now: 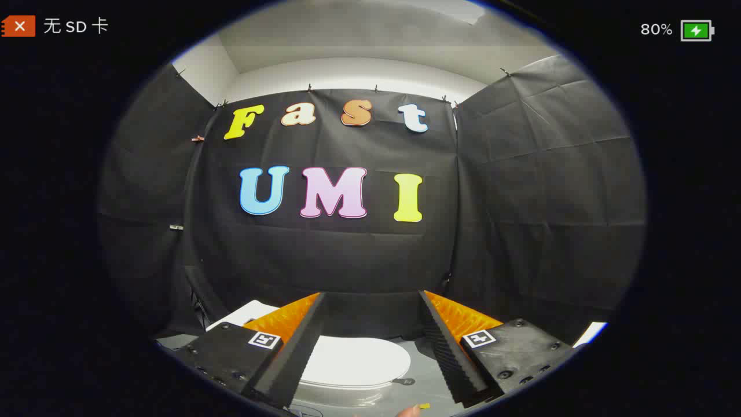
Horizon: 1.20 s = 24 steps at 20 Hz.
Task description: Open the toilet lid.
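A white toilet lid (356, 360) lies flat and closed on its bowl, low down between my two fingers and well below them. My gripper (370, 301) is open, its fingers spread wide with nothing between them, held up above the toilet and pointing at the black cloth wall. The back of the toilet (246, 315) shows white just beyond the left finger.
Black cloth walls (324, 255) close the booth ahead and on both sides. A grey floor (425, 382) surrounds the toilet. A fingertip of a person's hand (410, 411) and a small yellow bit (424, 406) show at the very bottom.
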{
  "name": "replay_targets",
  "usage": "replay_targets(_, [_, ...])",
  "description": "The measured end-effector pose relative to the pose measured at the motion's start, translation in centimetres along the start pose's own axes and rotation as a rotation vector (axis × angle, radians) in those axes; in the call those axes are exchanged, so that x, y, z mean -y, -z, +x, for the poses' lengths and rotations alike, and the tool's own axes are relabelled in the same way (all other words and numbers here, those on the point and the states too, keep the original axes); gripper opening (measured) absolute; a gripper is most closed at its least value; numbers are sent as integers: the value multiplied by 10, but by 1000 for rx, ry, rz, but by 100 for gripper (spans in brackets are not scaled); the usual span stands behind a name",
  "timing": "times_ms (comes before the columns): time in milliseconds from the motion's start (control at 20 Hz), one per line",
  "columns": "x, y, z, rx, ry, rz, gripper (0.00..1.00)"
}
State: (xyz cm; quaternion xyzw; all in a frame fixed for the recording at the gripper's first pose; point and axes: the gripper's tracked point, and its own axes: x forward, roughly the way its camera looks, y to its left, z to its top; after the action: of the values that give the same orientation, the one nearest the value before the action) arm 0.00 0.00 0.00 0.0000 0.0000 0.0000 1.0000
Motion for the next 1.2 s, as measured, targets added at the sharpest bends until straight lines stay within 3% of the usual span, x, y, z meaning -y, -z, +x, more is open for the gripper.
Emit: replay_targets(1200, [-19, -10, 7, 41, -60, -1, 98])
